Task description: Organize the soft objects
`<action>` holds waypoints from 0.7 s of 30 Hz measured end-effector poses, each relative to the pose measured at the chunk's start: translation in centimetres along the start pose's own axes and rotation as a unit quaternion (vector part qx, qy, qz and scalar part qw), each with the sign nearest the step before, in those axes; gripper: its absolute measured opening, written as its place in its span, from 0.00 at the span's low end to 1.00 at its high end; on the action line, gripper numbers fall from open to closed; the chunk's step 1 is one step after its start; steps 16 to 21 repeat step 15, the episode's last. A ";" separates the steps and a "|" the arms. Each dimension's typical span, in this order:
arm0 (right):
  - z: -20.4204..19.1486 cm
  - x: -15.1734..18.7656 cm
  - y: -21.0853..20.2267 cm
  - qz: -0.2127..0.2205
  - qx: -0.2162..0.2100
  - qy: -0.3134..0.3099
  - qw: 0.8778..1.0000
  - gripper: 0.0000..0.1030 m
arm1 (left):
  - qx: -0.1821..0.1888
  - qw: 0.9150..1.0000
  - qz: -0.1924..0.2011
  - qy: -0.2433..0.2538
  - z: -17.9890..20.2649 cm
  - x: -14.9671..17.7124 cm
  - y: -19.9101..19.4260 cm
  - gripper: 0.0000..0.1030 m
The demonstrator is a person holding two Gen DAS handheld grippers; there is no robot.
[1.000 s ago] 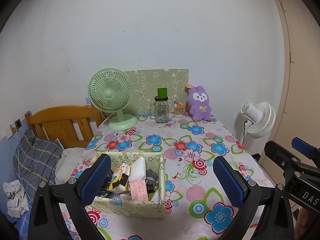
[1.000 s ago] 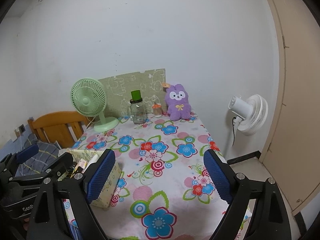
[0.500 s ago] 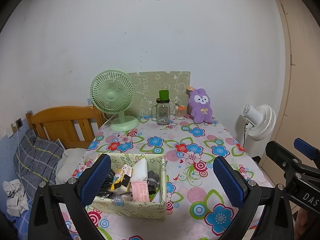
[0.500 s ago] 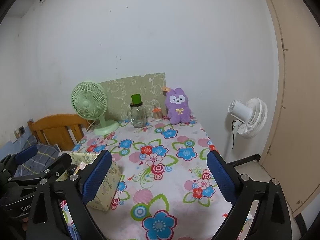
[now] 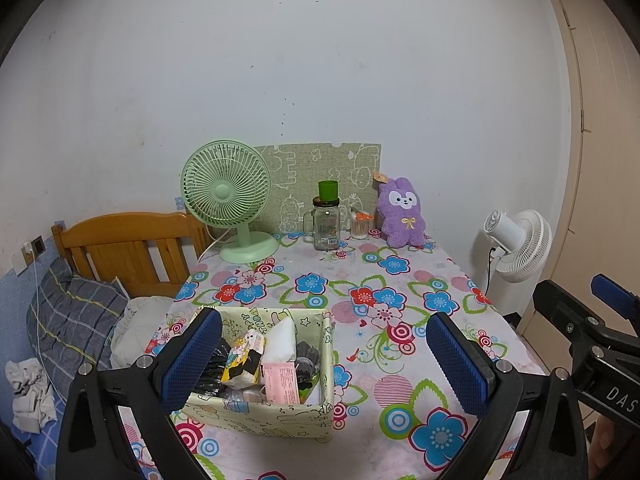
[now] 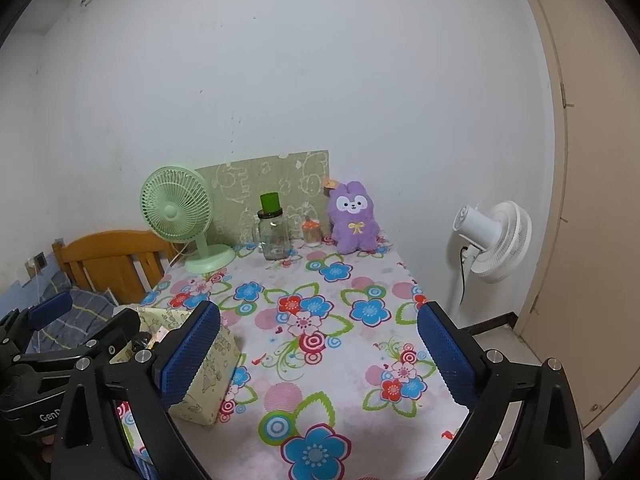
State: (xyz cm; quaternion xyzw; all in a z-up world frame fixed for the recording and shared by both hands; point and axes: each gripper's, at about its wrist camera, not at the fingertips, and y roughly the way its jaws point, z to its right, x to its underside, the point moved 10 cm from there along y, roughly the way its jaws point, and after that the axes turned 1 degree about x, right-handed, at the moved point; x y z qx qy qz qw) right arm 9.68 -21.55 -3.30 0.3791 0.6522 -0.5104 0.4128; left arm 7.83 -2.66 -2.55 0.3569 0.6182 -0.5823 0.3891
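A purple plush rabbit (image 5: pixel 402 213) sits upright at the far right of the flowered table (image 5: pixel 360 280), against the wall; it also shows in the right wrist view (image 6: pixel 354 218). A pale green fabric box (image 5: pixel 264 380) full of small items stands near the table's front left, seen from its side in the right wrist view (image 6: pixel 204 376). My left gripper (image 5: pixel 324 364) is open and empty, held above the box. My right gripper (image 6: pixel 318 360) is open and empty above the table's front.
A green desk fan (image 5: pixel 230 196), a glass jar with a green lid (image 5: pixel 327 222) and a small jar (image 5: pixel 360 226) stand along the back. A white floor fan (image 5: pixel 516 244) stands right of the table. A wooden bed frame (image 5: pixel 128 248) with a pillow (image 5: pixel 72 328) is at the left.
Both grippers have drawn back and risen slightly, so the table and box sit lower and farther in view. Both stay open.
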 end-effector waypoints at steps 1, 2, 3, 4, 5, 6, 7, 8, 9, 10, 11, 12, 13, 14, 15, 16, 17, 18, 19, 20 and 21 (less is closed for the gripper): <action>0.0 0.0 0.0 0.001 0.001 -0.001 1.000 0.97 | 0.000 1.000 0.000 0.000 0.0 0.0 0.0 1.00; -0.1 0.0 0.0 0.001 0.001 -0.001 1.000 0.98 | 0.000 1.000 0.000 0.000 0.0 0.0 0.0 1.00; -0.1 -0.1 0.0 0.001 0.002 -0.001 1.000 0.98 | 0.000 1.000 0.000 0.000 0.0 0.0 0.0 1.00; 0.0 -0.1 0.0 0.002 0.002 -0.001 1.000 0.98 | 0.000 1.000 0.000 0.000 0.0 0.0 0.0 1.00; -0.1 -0.1 0.0 0.002 0.002 -0.001 1.000 0.98 | 0.000 1.000 0.000 0.000 0.0 0.0 0.0 1.00; -0.1 -0.1 0.0 0.002 0.002 -0.001 1.000 0.98 | 0.000 1.000 0.000 0.000 0.0 0.0 0.0 1.00; 0.0 -0.1 0.0 0.002 0.003 -0.001 1.000 0.98 | 0.000 1.000 0.000 0.000 0.0 0.0 0.0 1.00; 0.0 -0.1 0.0 0.003 0.003 -0.001 1.000 0.98 | -0.001 1.000 -0.001 0.000 0.0 0.0 0.0 1.00; 0.0 -0.1 0.0 0.003 0.003 -0.001 1.000 0.98 | -0.001 1.000 -0.001 0.000 0.0 0.0 0.0 1.00; 0.0 -0.1 0.0 0.003 0.004 -0.001 1.000 0.98 | -0.001 1.000 -0.001 0.000 0.0 0.0 0.0 1.00; 0.0 -0.1 0.0 0.002 0.003 -0.001 1.000 0.98 | -0.001 1.000 0.000 0.000 0.0 0.0 0.0 1.00; 0.0 -0.1 0.0 0.002 0.003 -0.001 1.000 0.98 | -0.001 1.000 0.000 0.000 0.0 0.0 0.0 1.00; 0.0 -0.1 0.0 0.003 0.003 -0.001 1.000 0.98 | -0.001 1.000 0.000 0.000 0.0 0.0 0.0 1.00; 0.0 -0.1 0.0 0.003 0.003 -0.001 1.000 0.98 | -0.001 1.000 0.000 0.000 0.0 0.0 0.0 1.00; 0.0 -0.1 0.0 0.003 0.003 -0.001 1.000 0.98 | -0.001 1.000 0.000 0.000 0.0 0.0 0.1 1.00; 0.0 -0.1 0.0 0.003 0.003 -0.001 1.000 0.98 | -0.001 1.000 0.000 0.000 0.0 0.0 0.1 1.00; 0.0 -0.1 0.0 0.003 0.003 -0.001 1.000 0.98 | -0.001 1.000 0.000 0.000 0.0 0.0 0.1 1.00; 0.0 -0.1 0.0 0.003 0.003 -0.001 1.000 0.98 | -0.001 1.000 0.000 0.000 0.0 0.0 0.1 1.00; 0.0 -0.1 0.0 0.003 0.003 -0.001 1.000 0.98 | -0.001 1.000 0.000 0.000 0.0 0.0 0.1 1.00; 0.0 -0.1 0.0 0.003 0.003 -0.001 1.000 0.98 | -0.001 1.000 0.000 0.000 0.0 0.0 0.1 1.00; 0.0 -0.1 0.0 0.003 0.003 -0.001 1.000 0.98 | -0.001 1.000 0.000 0.000 0.0 0.0 0.1 1.00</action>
